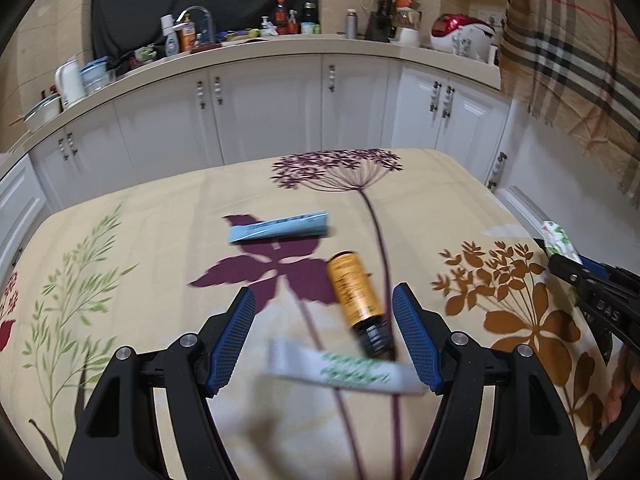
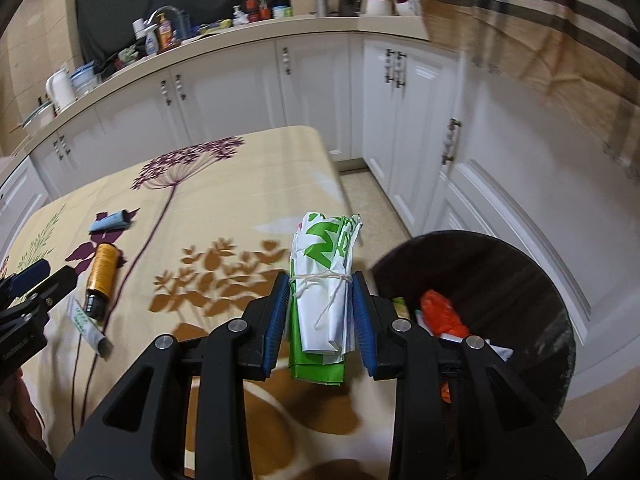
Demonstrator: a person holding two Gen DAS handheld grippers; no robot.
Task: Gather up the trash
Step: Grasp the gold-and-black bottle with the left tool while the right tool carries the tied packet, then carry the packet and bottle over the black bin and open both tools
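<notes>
My right gripper is shut on a rolled white-and-green plastic bag tied with string, held over the table's right edge beside a dark round trash bin that holds orange and white trash. My left gripper is open above the table, over an orange bottle with a black cap and a white-and-green tube. A light blue tube lies farther back. The same bottle, white-and-green tube and blue tube show at the left of the right wrist view.
The table wears a beige floral cloth. White kitchen cabinets and a cluttered counter run behind it. A plaid cloth hangs at the upper right. The bin stands on the floor by white cupboard doors.
</notes>
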